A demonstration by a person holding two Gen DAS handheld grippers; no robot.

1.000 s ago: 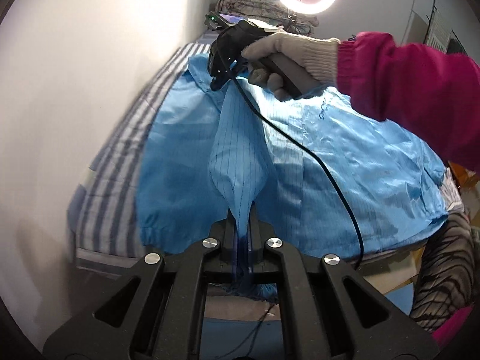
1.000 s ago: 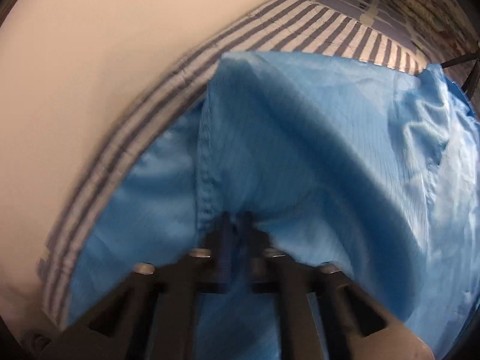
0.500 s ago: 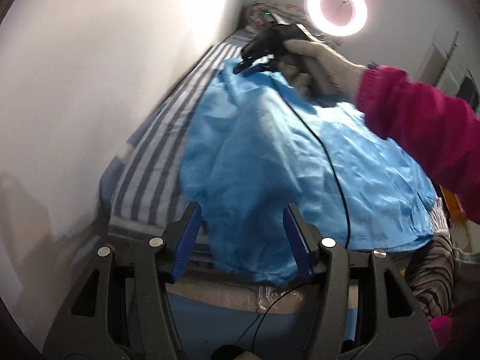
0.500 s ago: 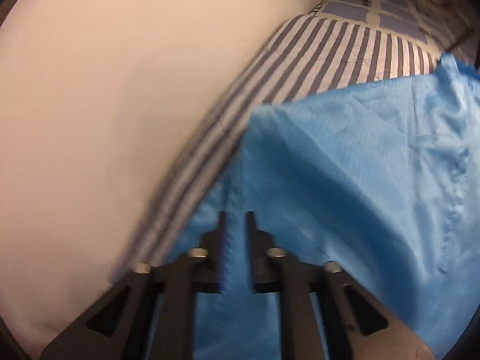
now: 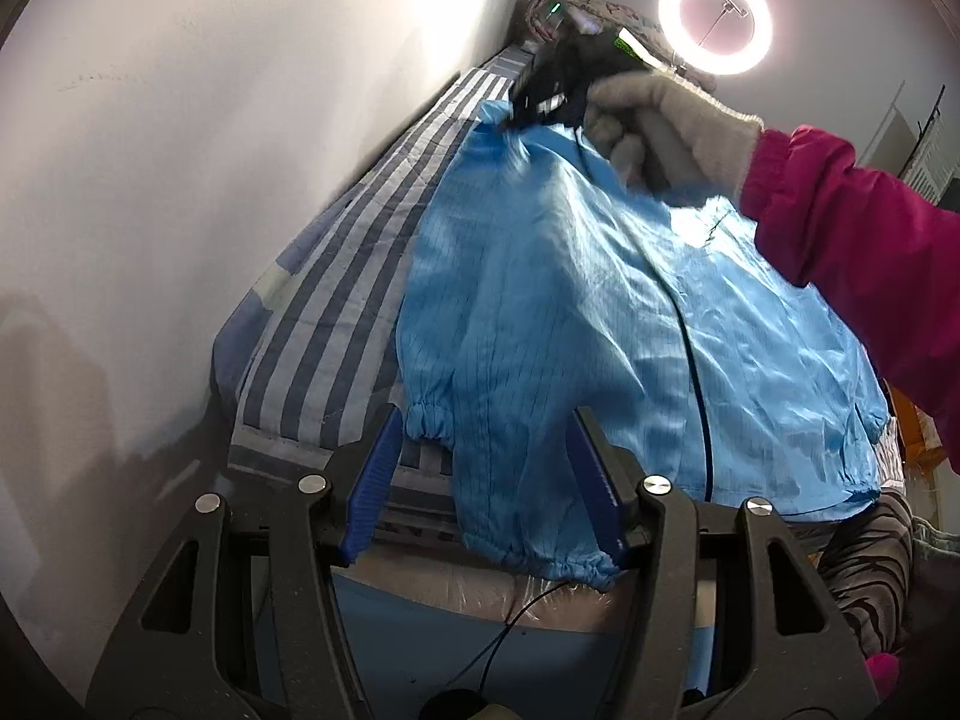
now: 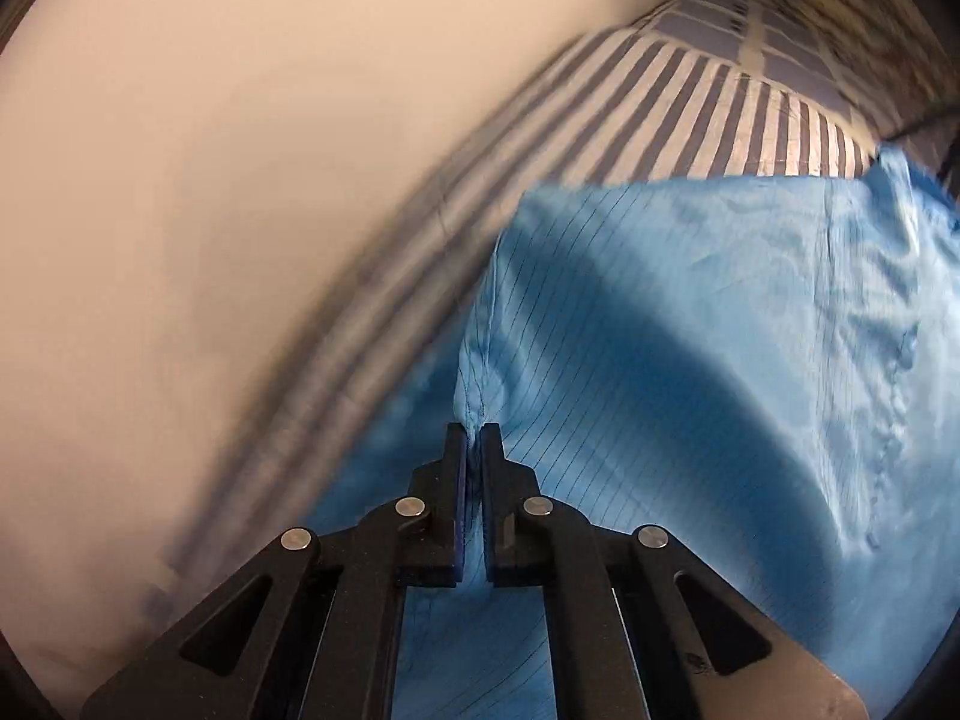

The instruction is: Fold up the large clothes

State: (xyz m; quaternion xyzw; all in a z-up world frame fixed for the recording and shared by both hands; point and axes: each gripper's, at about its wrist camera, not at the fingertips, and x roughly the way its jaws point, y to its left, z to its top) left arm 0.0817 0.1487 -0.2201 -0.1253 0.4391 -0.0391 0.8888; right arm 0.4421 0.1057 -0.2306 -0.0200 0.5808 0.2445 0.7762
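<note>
White wall runs along a bed [image 5: 336,312] with a blue-and-white striped sheet, a ring light [image 5: 714,18] glowing at its far end. Spread over the bed lies a light-blue pinstriped jacket [image 5: 588,324], one elastic cuff hanging between the wide-apart fingers of the left hand-held gripper [image 5: 480,480] (nothing pinched there). The right hand-held gripper [image 6: 474,450], gripped by a gloved hand [image 5: 666,120], has just been closing and now pinches a fold of the jacket's far edge
</note>
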